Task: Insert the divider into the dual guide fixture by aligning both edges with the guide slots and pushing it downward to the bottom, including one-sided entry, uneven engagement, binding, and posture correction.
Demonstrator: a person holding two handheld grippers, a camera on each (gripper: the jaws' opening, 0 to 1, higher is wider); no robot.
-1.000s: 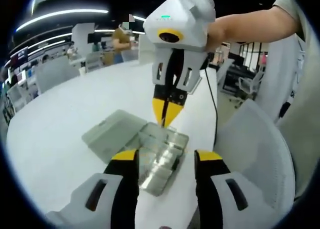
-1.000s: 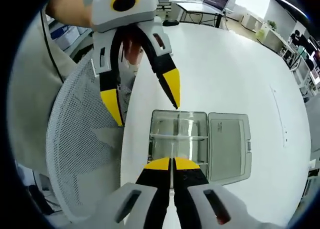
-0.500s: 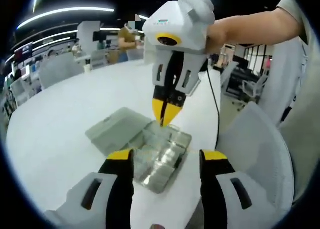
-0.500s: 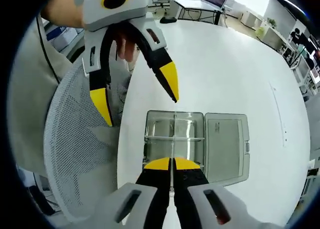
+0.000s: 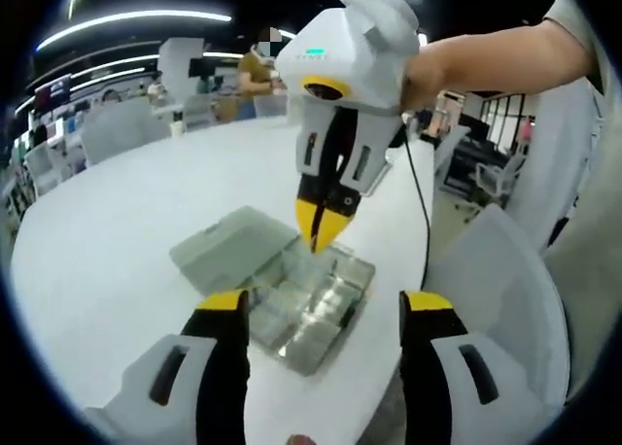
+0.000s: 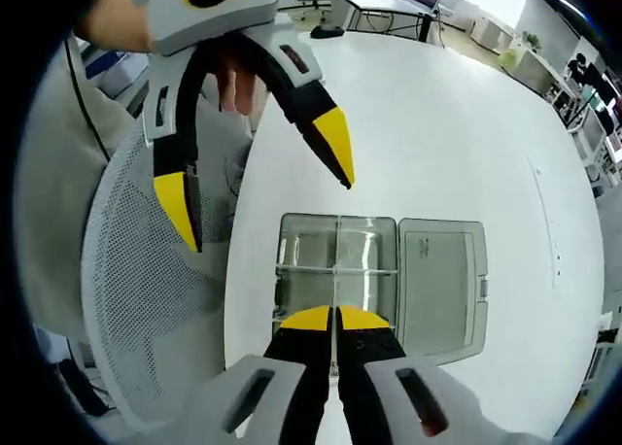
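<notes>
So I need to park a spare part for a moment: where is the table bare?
Free: the white table beyond the clear box and past its open lid. In the left gripper view, the broad stretch left of the lid is bare too. Crowded: over the box, where the shut right gripper holds the divider and the open left gripper hovers.

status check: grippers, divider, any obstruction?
Right gripper shut on divider, over the open clear box. Left gripper open, alongside. Seating depth unclear.

We see a round white table [image 6: 466,144] carrying a clear plastic box [image 6: 335,270], its open lid [image 6: 442,285] lying flat on the tabletop at the box's 3 o'clock side.
</notes>
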